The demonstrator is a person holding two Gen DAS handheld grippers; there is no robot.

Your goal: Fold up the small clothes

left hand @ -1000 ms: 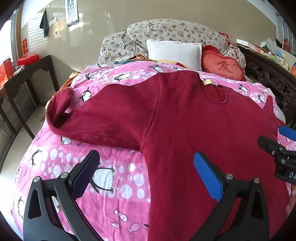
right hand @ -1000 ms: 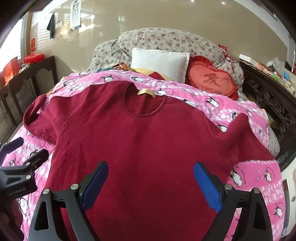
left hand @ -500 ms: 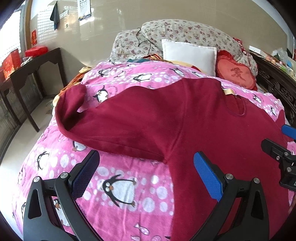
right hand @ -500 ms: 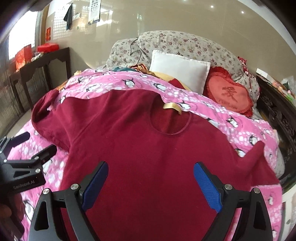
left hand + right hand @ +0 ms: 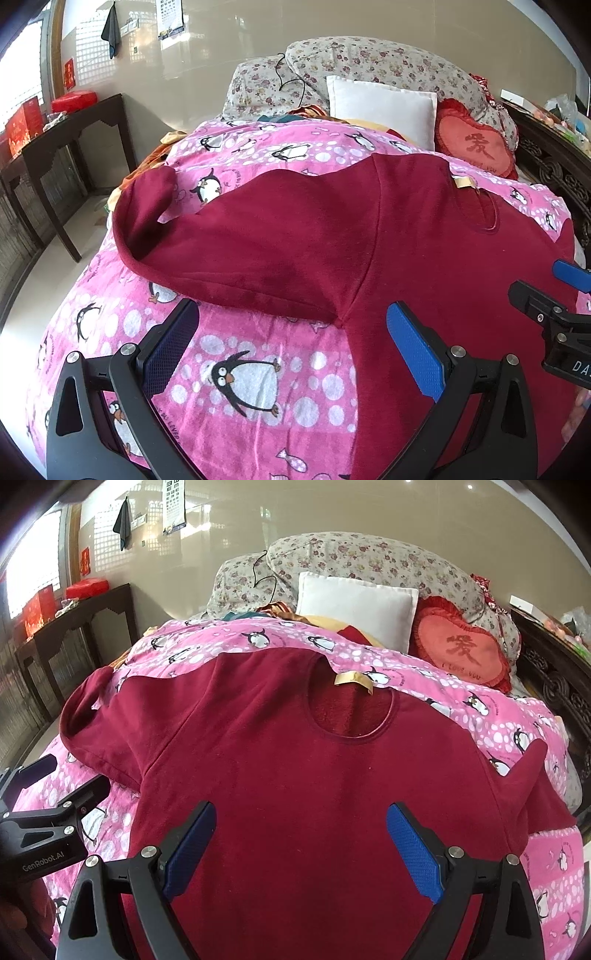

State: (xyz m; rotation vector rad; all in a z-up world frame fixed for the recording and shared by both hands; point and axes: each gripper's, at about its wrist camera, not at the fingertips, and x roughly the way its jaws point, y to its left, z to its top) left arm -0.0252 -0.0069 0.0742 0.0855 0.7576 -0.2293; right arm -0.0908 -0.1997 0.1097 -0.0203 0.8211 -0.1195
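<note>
A dark red long-sleeved shirt [image 5: 314, 775] lies spread face up on the pink penguin bedspread [image 5: 517, 731], neck opening with a gold label [image 5: 354, 679] toward the pillows. Its left sleeve [image 5: 229, 251] stretches out to the left, cuff curled up. Its right sleeve [image 5: 528, 775] points up at the right. My left gripper [image 5: 291, 347] is open and empty, hovering by the shirt's left underarm. My right gripper [image 5: 301, 834] is open and empty over the lower body of the shirt. Each gripper shows at the edge of the other's view.
Pillows stand at the bed's head: floral ones [image 5: 369, 561], a white one [image 5: 354, 605] and a red heart cushion [image 5: 461, 650]. A dark wooden table [image 5: 59, 147] stands left of the bed. A carved dark headboard with clutter [image 5: 554, 664] runs along the right.
Both grippers have shifted left; the shirt and bed now sit further right in both views. The shirt has not moved, and both grippers stay open.
</note>
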